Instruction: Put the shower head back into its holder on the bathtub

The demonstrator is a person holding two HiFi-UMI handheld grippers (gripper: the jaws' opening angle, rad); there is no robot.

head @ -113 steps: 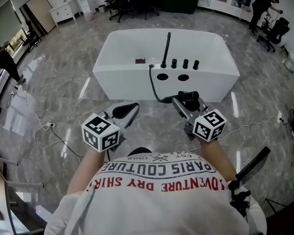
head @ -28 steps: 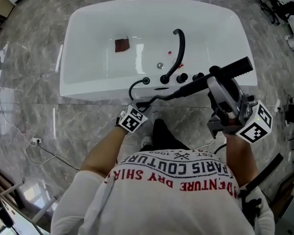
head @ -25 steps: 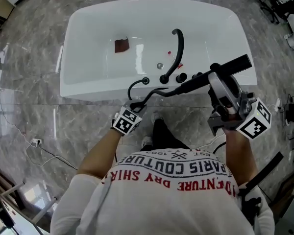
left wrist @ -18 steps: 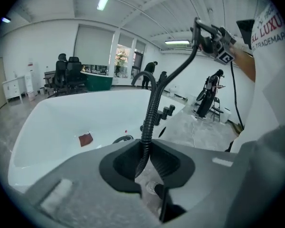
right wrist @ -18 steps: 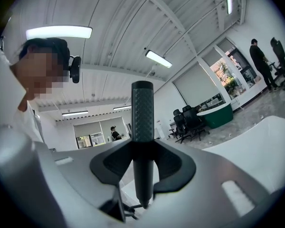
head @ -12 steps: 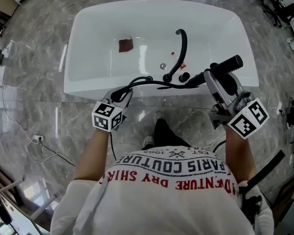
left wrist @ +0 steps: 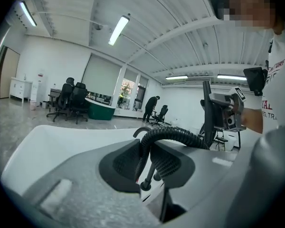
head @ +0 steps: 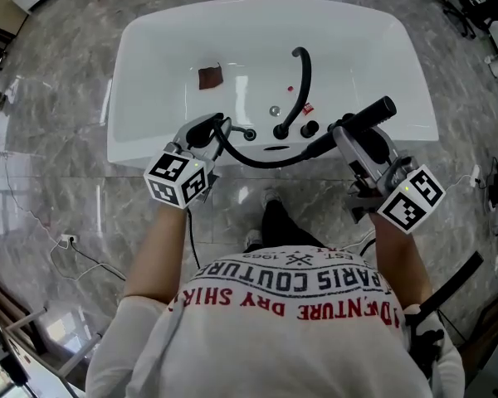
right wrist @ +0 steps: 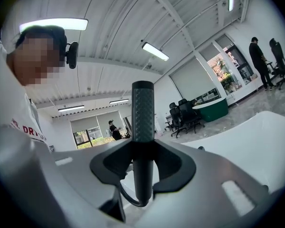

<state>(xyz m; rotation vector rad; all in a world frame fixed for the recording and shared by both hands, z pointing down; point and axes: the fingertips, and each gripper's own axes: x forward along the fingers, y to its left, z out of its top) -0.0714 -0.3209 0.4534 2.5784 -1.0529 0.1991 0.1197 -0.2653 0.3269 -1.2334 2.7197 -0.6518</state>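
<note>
Tongs, two of them, work at one white bathtub [head: 116, 143]. My left tongs [head: 209, 129] are closed on the single black ribbed hose [head: 261, 162]. My right tongs [head: 354, 133] are clamped round the handle of the one shower head [head: 375, 113], which is held in the air over the tub's near rim. One curved black spout [head: 303, 73] rises from that rim, with one round knob [head: 309, 128] in sight beside its foot. One dark red square [head: 209, 76] lies on the tub floor.

Only the head view gives me this layout. The left gripper view alone shows the hose arching up from between the pads, and one person [left wrist: 152, 109] far off near office chairs [left wrist: 71, 98]. The right gripper view alone shows the shower head's handle standing upright between its pads.
</note>
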